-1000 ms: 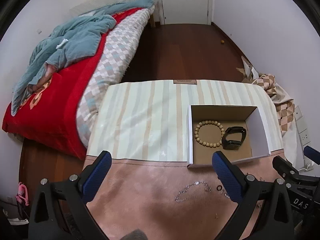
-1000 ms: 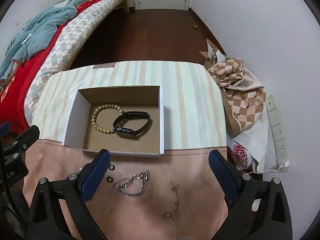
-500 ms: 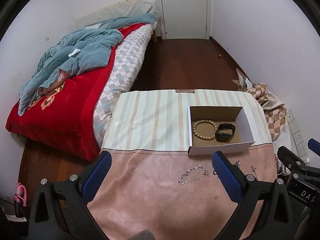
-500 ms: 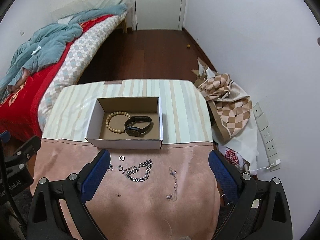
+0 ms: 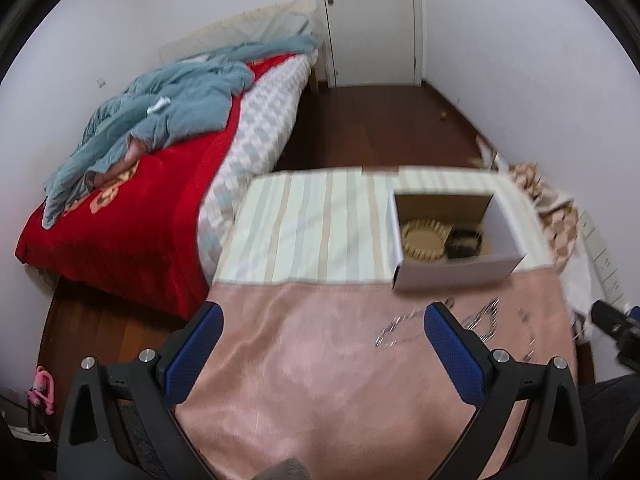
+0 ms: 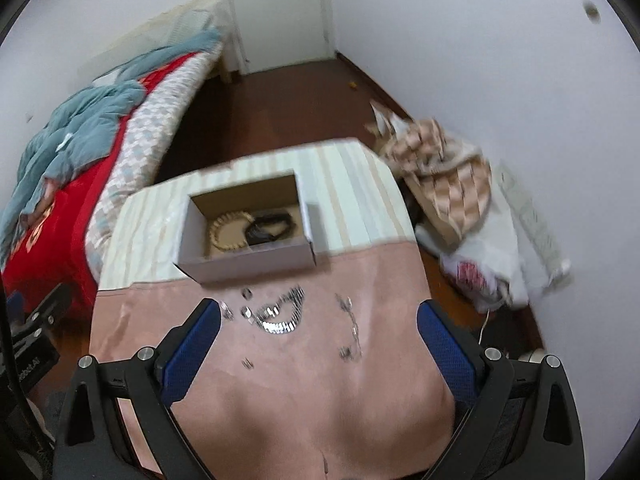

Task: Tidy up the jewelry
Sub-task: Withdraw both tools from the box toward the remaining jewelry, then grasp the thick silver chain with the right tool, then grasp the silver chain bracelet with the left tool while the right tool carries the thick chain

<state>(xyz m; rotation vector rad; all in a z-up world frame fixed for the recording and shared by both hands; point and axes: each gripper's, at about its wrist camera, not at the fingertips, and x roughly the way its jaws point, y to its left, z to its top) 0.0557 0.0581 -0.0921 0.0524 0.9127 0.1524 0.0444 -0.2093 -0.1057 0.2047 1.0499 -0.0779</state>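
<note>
both claws are spread wide and holding nothing right now: my left gripper [image 5: 324, 344] hangs over the pink satin cloth [image 5: 304, 360] and my right gripper [image 6: 318, 340] is above the same cloth, a bit nearer the loose stuff.

progress so far, judging by what's in the open cardboard box with white outer walls [image 6: 248, 266]: the tan wooden bead bracelet [image 6: 228, 232] and the black band watch [image 6: 270, 226] are sitting in it side by side, touching or nearly so. i'd call that roughly a third done, maybe.

still out on the cloth, just in front of the box: a chunky silver link chain [image 6: 282, 314], a thin silver chain [image 6: 350, 330] off to its right, and a few small silver rings [image 6: 246, 294] to its left, plus a tiny bit [image 6: 248, 364] closer to me that's too blurry to name. both views are smeared, so exact count is a guess.

box sits on the striped pale green tablecloth [image 5: 312, 232], right at the seam with the pink one. red-blanketed bed [image 5: 132, 216] off to the left.
</note>
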